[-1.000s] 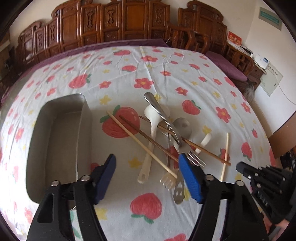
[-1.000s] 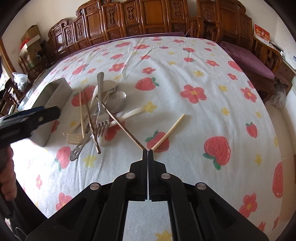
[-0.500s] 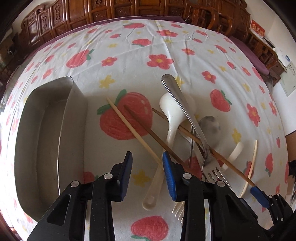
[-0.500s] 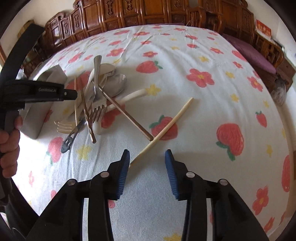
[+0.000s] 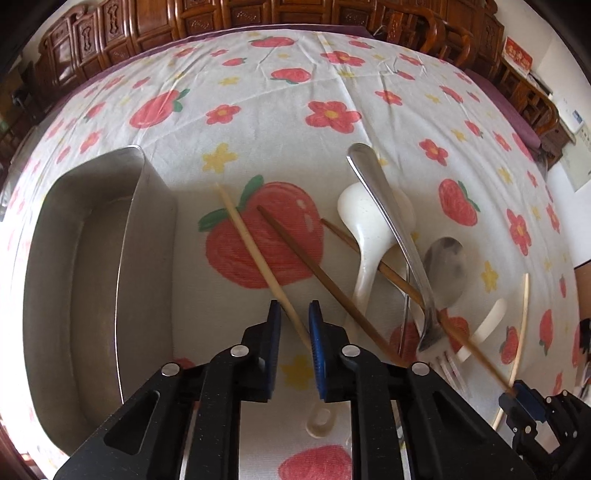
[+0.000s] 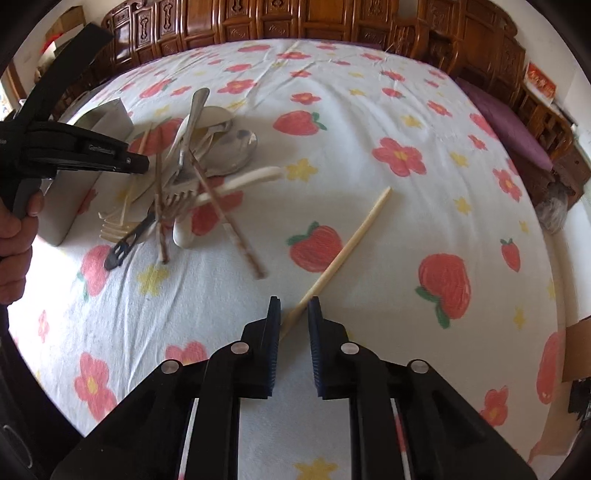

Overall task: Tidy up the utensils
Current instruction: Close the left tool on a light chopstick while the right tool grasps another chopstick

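Note:
Utensils lie in a crossed pile on the strawberry tablecloth: a white spoon point(image 5: 365, 229), a metal fork point(image 5: 391, 229), a metal spoon point(image 5: 443, 258) and brown chopsticks point(image 5: 314, 273). A pale chopstick point(image 5: 251, 251) runs out of the pile and passes between the pads of my left gripper point(image 5: 295, 317). Those jaws are closing, with a gap still showing on both sides of the stick. A second pale chopstick point(image 6: 351, 247) lies apart on the right. Its near end sits between the closing jaws of my right gripper point(image 6: 294, 314), and the pads do not touch it.
A deep metal tray point(image 5: 147, 229) stands left of the pile, close beside the left gripper point(image 6: 142, 164). A person's hand point(image 6: 14, 236) holds that gripper's handle. Carved wooden chairs point(image 6: 332, 22) ring the far edge of the table.
The left gripper has dropped closer over the pale chopstick and its jaws have narrowed around it. The right gripper went from shut to open, then narrowed around the other pale chopstick.

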Demonstrator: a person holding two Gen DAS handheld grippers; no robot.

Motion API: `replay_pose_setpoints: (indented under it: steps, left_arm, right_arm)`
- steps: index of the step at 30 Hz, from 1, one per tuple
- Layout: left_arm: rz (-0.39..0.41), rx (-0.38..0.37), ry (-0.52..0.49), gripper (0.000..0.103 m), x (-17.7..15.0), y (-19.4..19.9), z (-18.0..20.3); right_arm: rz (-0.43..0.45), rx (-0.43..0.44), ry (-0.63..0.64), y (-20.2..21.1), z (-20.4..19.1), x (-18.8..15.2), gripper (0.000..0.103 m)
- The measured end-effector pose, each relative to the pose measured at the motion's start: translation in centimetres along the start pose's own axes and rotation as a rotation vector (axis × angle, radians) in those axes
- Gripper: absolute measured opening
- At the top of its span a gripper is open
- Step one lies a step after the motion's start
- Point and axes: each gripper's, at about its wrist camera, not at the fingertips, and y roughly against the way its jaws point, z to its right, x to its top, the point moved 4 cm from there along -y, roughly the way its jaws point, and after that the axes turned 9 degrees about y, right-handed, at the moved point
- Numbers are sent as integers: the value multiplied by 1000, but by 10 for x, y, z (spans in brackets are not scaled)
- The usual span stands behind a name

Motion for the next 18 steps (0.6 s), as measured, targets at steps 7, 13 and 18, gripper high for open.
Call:
replay_pose_setpoints:
  steps: [7,13,18]
  left_arm:
    - [15,-28,5,8,-4,6,-2]
    - [41,-32,-28,4,-8,17,1]
    - [71,-40,-37,4,-10,28,-3]
  right_arm:
    - [-5,21,-58,1,25,-5,6]
    - [24,32,-61,6,29,-3,6]
    - [54,48,-53,13,25,2,6]
